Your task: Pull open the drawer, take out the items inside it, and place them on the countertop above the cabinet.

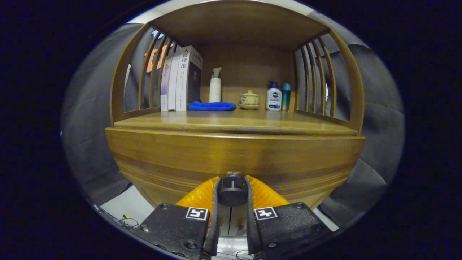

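Gripper [232, 187] clenched on round dark drawer knob [232, 193], near centre of wooden drawer front [234, 155] (drawer looks closed). Risk: fingers slip off knob if pull angles sideways; drawer jams.

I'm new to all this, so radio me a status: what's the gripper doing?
Gripper shut on drawer knob. Drawer front looks closed, nothing taken out yet. Nothing blocking the pull.

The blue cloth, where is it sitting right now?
In the gripper view the blue cloth lies on the countertop, well beyond the jaws, between the upright books and the white pump bottle.
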Demonstrator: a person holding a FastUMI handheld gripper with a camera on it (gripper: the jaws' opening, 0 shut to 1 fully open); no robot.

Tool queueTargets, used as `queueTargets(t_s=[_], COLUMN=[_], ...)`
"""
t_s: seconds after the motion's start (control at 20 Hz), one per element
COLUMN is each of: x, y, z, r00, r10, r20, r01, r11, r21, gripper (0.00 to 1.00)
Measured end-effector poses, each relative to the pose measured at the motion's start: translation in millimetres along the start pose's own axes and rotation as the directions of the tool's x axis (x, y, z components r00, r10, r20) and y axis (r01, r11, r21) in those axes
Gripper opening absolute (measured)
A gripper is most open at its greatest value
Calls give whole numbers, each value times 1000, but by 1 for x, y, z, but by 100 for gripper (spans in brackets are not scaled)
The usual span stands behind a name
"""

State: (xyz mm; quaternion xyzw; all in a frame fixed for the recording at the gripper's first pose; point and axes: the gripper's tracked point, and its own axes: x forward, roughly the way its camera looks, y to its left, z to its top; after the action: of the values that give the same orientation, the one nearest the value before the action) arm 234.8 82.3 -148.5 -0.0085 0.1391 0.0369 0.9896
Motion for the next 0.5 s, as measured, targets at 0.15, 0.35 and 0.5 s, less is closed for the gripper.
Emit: queueTargets(t_s=[0.15, 0.35, 0.5], x=[-13, -45, -65], y=[1, 0, 0], z=[-4, -15, -21], r00=[1000, 1000, 1000], r10=[1, 4, 10], r20=[4, 14, 13], r01=[-1, -4, -10], r11=[1000, 1000, 1000], r21=[-17, -24, -19], gripper=[34, 34, 34])
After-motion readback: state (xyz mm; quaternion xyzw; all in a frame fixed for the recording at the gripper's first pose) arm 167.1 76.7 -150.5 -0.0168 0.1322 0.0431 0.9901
